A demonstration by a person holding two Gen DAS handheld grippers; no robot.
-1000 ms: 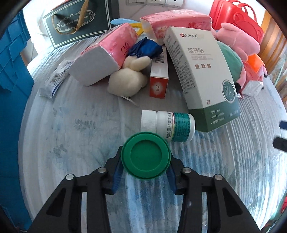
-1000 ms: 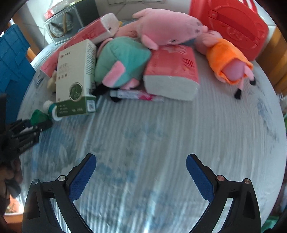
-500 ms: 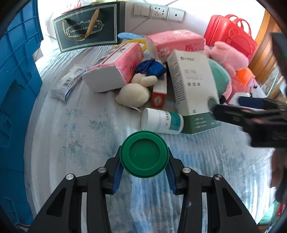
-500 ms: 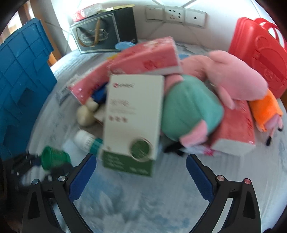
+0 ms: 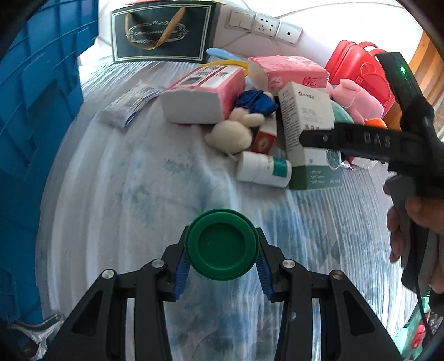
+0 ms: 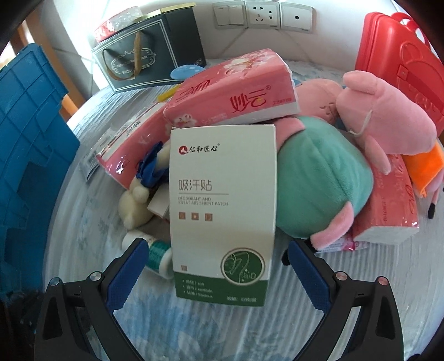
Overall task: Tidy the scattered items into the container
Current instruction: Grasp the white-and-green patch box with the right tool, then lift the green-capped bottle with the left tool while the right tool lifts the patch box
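Observation:
My left gripper (image 5: 221, 261) is shut on a round green-capped jar (image 5: 221, 244), held above the bedspread. My right gripper (image 6: 215, 269) is open, its blue pads either side of the lower end of a white and green patch box (image 6: 222, 208) without touching it. That box (image 5: 308, 133) leans on a heap with a white pill bottle (image 5: 262, 169), a cream plush rabbit (image 5: 233, 133), pink tissue packs (image 6: 233, 94) and pink and teal plush toys (image 6: 322, 183). The blue crate (image 5: 36, 116) stands at the left. In the left wrist view a hand holds the right gripper at the right edge.
A dark gift bag (image 5: 161, 33) and wall sockets (image 6: 260, 14) are at the back, a red case (image 6: 402, 64) at the back right. A flat white sachet pack (image 5: 127, 105) lies near the crate. Bare bedspread (image 5: 133, 194) spreads in front of the heap.
The left gripper has drawn back and up from the heap with the jar. The right gripper has swung left from the open bedspread until the patch box stands between its pads.

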